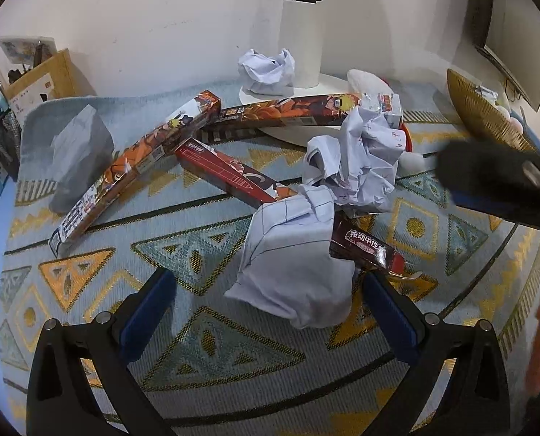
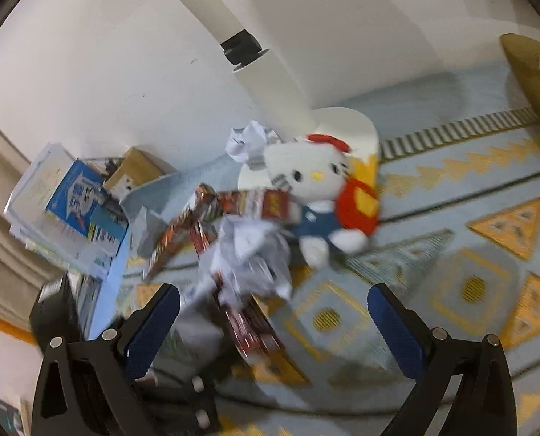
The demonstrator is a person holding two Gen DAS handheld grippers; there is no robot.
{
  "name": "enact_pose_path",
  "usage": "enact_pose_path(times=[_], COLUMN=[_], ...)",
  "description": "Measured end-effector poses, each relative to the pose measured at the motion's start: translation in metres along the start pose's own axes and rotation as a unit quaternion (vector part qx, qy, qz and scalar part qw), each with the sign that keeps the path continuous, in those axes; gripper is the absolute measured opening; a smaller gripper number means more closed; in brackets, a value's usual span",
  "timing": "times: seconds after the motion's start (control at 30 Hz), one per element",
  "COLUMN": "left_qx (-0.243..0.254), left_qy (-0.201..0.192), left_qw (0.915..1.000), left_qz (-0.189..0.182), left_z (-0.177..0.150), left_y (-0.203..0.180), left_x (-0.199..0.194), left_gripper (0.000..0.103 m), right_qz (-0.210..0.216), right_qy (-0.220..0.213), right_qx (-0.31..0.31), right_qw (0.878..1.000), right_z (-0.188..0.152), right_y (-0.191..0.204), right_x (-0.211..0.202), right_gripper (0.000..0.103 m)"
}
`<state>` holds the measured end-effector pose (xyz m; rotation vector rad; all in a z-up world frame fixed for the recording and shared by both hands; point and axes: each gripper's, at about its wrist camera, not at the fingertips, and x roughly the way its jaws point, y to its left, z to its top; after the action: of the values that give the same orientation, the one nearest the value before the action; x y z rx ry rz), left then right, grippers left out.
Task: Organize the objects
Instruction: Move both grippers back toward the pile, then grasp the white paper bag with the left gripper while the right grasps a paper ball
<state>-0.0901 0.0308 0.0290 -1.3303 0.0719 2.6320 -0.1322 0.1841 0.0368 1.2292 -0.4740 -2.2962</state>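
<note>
Clutter lies on a patterned mat [image 1: 204, 218]. A crumpled white paper [image 1: 299, 272] lies between the fingers of my open left gripper [image 1: 270, 309]. More crumpled paper [image 1: 360, 160] sits behind it, on top of a dark red pen box [image 1: 230, 174]. Two long orange anime boxes [image 1: 139, 167] [image 1: 288, 110] lie beyond. In the right wrist view, which is blurred, my open right gripper [image 2: 273, 319] hovers above the mat near the paper pile [image 2: 248, 254]. A white cat plush [image 2: 313, 196] with a red bag lies behind the pile. The right gripper also shows in the left wrist view [image 1: 495, 174].
A paper towel roll on a white stand [image 1: 302, 32] is at the back by the wall. A grey paper bag [image 1: 77, 156] stands at left. A wooden organiser [image 1: 41, 76] and books [image 2: 70, 203] sit at far left. A woven gold basket [image 1: 484, 112] is at right.
</note>
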Motion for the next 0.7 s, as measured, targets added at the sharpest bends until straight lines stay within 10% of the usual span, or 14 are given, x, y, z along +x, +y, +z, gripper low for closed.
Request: enact_pose_path(times=[0.13,0.23,0.37,0.7], left_qx=[-0.009,-0.003,0.009,0.009], left_qy=[-0.004,-0.001,0.005,0.005], left_qw=[0.9999,1.0000,0.9999,0.9999], left_qz=[-0.012,-0.003,0.014,0.013], left_z=[0.000,0.000,0.001,0.002], left_y=[0.004,0.001,-0.005,-0.004], left_x=[-0.002,0.000,0.003,0.005], left_gripper=[0.102,0.102,0.103,0.102], right_qz=[0.019,0.016,0.019,0.024], right_qy=[0.006,0.010,0.022,-0.004], right_qx=[0.014,0.005,-0.011,-0.015], right_qw=[1.000,1.000,1.000,1.000], right_z=[0.006,0.008,0.000,-0.006], right_y=[0.009,0.015,0.016,0.005], right_x=[0.020,0.034,0.043,0.006], right_gripper=[0.102,0.061,0.046,0.044])
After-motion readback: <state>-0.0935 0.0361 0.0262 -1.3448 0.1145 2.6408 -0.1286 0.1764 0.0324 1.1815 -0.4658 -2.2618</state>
